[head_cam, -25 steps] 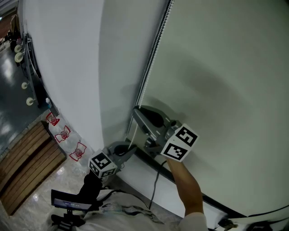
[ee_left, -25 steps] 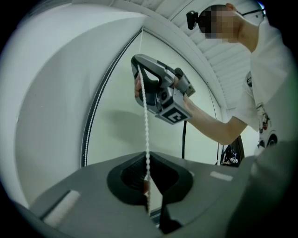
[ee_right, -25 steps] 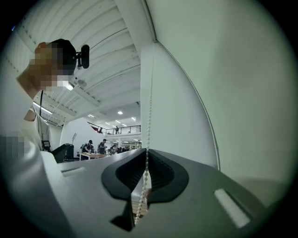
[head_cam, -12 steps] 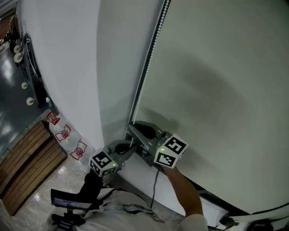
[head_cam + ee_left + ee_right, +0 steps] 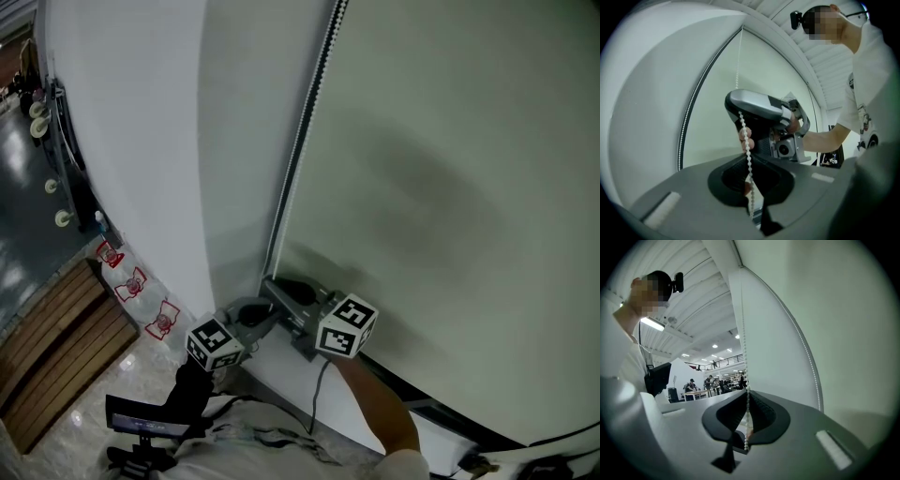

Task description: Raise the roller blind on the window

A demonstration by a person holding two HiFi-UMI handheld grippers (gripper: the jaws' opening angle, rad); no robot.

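The roller blind fills the upper right and centre of the head view as a pale, flat sheet, and it hangs low, with a dark strip along its lower edge near the bottom right of the frame. Its bead chain runs down the blind's left edge from the top centre toward the lower centre, beside a white wall that takes up the left half. Both tools meet at the foot of that chain. The right tongs lie level, and their marker cube sits just right of centre at the bottom, above a bare forearm. In the right gripper view their jaws are pressed together on the chain, which drops straight down the middle of the frame and ends just below the pads. The left tongs sit directly under the right ones, lower in the frame. In the left gripper view the chain hangs through them, and a thin sliver of light shows beside it, so the jaws stand slightly apart. Wooden floorboards show at the lower left.
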